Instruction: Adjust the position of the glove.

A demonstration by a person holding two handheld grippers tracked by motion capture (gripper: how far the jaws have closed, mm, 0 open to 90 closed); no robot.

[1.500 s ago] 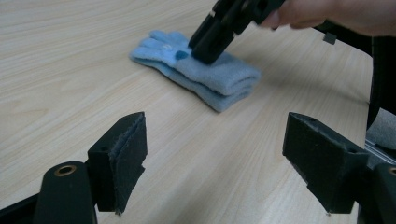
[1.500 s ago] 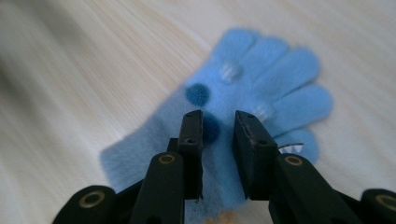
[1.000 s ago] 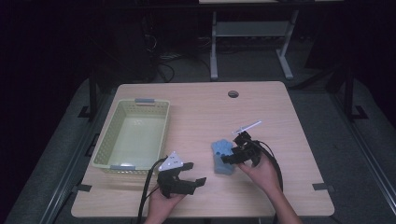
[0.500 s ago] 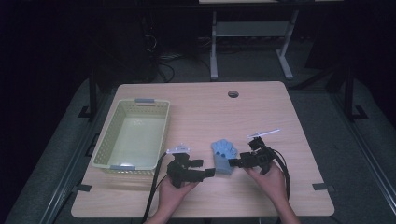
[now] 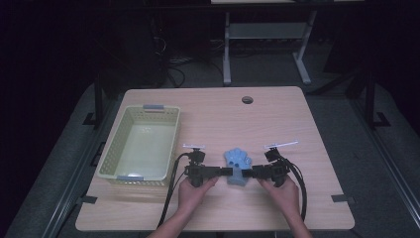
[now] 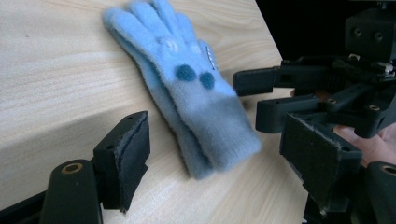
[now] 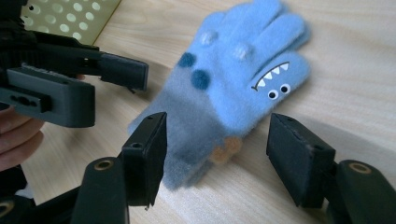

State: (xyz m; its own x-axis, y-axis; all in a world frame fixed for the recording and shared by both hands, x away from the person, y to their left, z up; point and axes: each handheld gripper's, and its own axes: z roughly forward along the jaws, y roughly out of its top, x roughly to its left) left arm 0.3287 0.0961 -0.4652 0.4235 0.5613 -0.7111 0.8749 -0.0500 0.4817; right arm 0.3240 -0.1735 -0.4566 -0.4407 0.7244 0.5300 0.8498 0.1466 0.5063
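A fuzzy light-blue glove (image 5: pixel 237 161) with dark blue dots and a grey cuff lies flat on the wooden table (image 5: pixel 297 119), fingers pointing away from me. In the left gripper view the glove (image 6: pixel 187 88) looks like two stacked layers. In the right gripper view the glove (image 7: pixel 238 79) shows a small monster face. My left gripper (image 5: pixel 225 172) comes at the cuff from the left, my right gripper (image 5: pixel 250 173) from the right. Both stand open and level, each with the cuff end between its jaws, pads apart from the fabric. The left gripper (image 6: pixel 219 158) faces the right gripper (image 6: pixel 250 98).
A pale green plastic basket (image 5: pixel 111 153) stands empty at the table's left. In the right gripper view its perforated wall (image 7: pixel 70 14) shows behind the left gripper (image 7: pixel 116 91). A cable hole (image 5: pixel 247 99) sits near the far edge. Bare tabletop lies to the right and beyond the glove.
The left gripper moved right and forward from the front edge to the glove's cuff. The right gripper swung down to the cuff's right side. The glove stayed put.
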